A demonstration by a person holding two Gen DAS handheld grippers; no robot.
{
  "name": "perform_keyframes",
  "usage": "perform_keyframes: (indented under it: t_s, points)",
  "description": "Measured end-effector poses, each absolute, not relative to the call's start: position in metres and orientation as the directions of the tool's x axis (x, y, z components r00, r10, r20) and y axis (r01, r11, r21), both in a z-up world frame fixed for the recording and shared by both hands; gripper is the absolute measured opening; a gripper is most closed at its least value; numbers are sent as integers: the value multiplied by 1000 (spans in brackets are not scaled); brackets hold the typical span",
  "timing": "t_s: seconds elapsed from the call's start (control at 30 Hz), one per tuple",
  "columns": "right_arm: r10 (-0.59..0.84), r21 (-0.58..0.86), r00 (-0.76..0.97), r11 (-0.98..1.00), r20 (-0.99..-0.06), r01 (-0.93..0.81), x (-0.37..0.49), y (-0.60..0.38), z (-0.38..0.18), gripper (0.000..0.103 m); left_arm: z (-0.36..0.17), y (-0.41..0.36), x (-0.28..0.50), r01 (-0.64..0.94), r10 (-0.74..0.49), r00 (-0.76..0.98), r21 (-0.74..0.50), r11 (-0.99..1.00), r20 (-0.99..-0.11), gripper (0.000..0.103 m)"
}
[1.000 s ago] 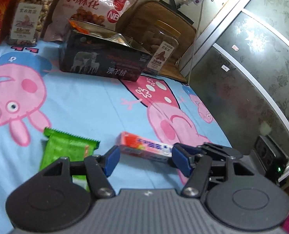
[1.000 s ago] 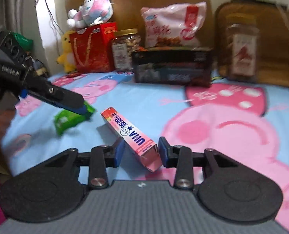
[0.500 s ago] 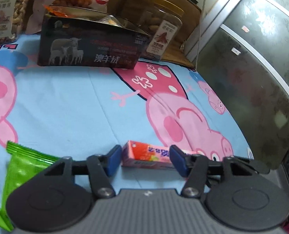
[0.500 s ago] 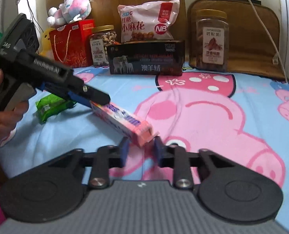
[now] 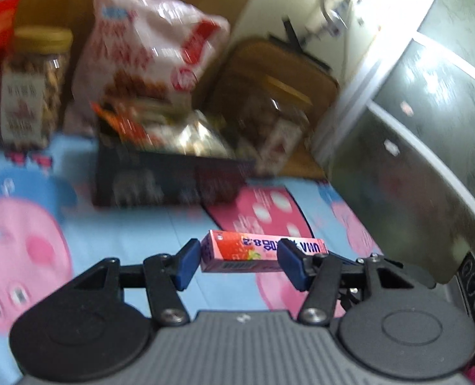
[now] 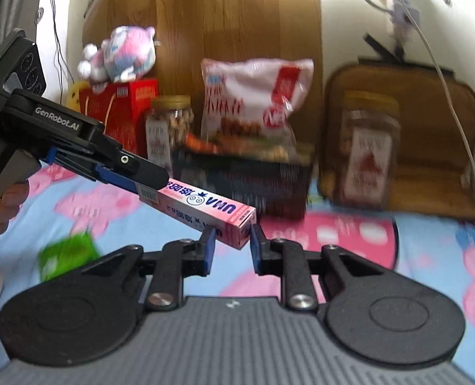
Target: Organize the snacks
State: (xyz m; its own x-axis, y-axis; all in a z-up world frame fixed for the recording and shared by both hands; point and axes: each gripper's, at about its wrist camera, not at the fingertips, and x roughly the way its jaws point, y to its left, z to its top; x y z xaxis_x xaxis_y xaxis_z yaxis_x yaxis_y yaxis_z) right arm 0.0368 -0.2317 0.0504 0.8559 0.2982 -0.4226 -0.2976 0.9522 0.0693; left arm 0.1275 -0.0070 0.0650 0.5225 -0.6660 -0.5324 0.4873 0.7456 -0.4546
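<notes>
A long pink UHA candy box (image 6: 205, 207) is lifted off the blue cartoon sheet (image 6: 413, 234). My right gripper (image 6: 229, 245) is shut on one end of the candy box. My left gripper (image 5: 239, 264) has its fingers on either side of the box's other end (image 5: 237, 252); in the right wrist view its fingers (image 6: 135, 173) lie along the box. A black snack box (image 5: 170, 179) full of packets stands at the back. A green packet (image 6: 67, 255) lies on the sheet at the left.
Behind the black box stand a nut jar (image 6: 170, 128), a pink-white snack bag (image 6: 253, 96), a second jar (image 6: 369, 147) and a red gift bag (image 6: 119, 102) with a plush toy. A glass door (image 5: 429, 128) is to the right.
The candy box has been lifted off the sheet by both grippers and carried up and toward the black box. The green packet stays behind on the sheet.
</notes>
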Motion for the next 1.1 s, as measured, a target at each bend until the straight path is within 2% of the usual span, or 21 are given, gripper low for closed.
perform_keyframes:
  t_s: [0.2,0.3,0.4,0.47,0.5,0.73,0.77,0.9,1.1]
  points:
    - [299,103,871,954,-390,-281,115,-227,58,26,90,-3,193,453,-619,628,-425,784,-472,53]
    - [264,96,875,964,-406,-247,147,-222,48,26,85,-6,230,417,-597,643,-434,799,-480,53]
    - [217,79,876,976,-430,-203,172,-218,36,31,73,-13,256,386,-564,655,-419,822,-503,54]
    - [195,89,883,981,-428,-173,177,-220,32,38,61,-22,266,368,-538,645,-396,841,-543,57]
    - [198,104,883,980,-427,-169,176,-221,33,38,56,-26,268,362,-527,642,-387,848,-557,57]
    - [229,167,898,970,-375,-177,130,-226,44,42,58,-25,240,412,-560,634,-380,828,-533,63]
    - [243,185,894,965,-376,-185,122,-225,45,42,61,-22,232,420,-568,633,-383,823,-525,67]
    - [336,260,858,933,-389,-248,88,-216,42,42,68,2,187,442,-586,639,-387,810,-497,68]
    - [623,467,621,777,-476,-422,61,-187,23,44,40,56,110,387,-591,586,-448,806,-555,68]
